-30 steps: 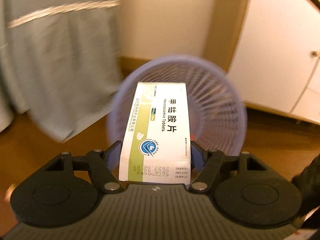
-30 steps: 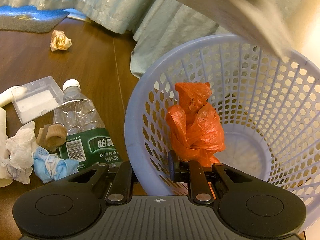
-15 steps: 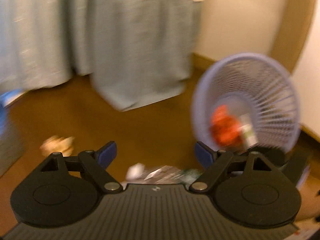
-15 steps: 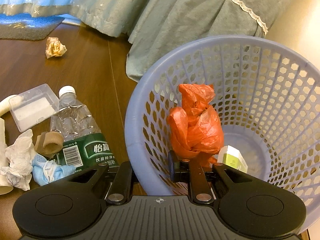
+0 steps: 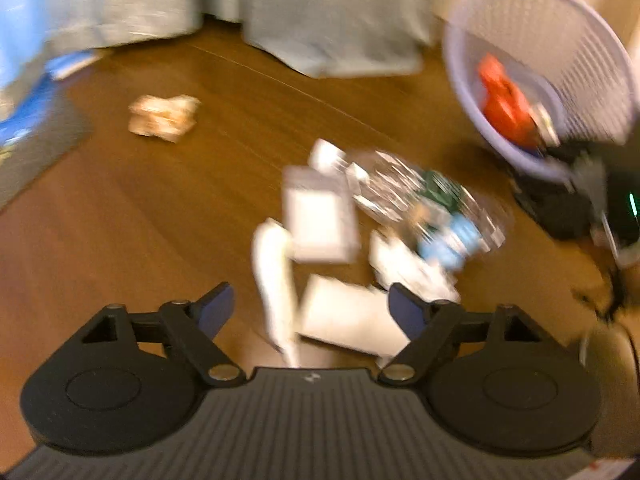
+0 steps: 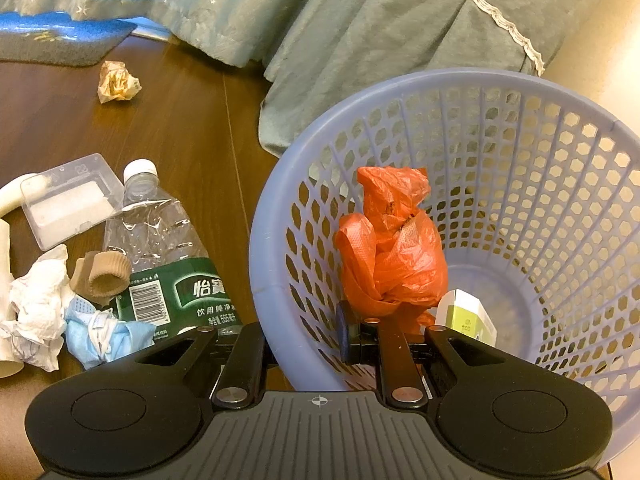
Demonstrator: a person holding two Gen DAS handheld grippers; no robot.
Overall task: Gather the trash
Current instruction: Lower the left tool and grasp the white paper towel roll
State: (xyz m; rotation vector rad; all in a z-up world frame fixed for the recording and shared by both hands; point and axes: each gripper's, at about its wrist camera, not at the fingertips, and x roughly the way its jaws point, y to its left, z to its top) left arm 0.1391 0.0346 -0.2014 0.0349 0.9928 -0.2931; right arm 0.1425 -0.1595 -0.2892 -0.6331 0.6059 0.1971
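Right gripper (image 6: 304, 340) clamped narrow on the near rim of the lilac basket (image 6: 460, 92), tilted toward the lens. Inside: orange plastic bag (image 6: 390, 248) at centre, small white-and-green box (image 6: 466, 314) low at 5 o'clock. Left gripper (image 5: 310, 306) spread wide, gripping nothing, above a blurred heap on the wooden floor (image 5: 140, 220): clear case (image 5: 318, 216), what looks like a white tube (image 5: 274, 276), crushed water bottle (image 5: 404, 188). Crumpled paper ball (image 5: 164, 118) alone at 10 o'clock, basket at 2.
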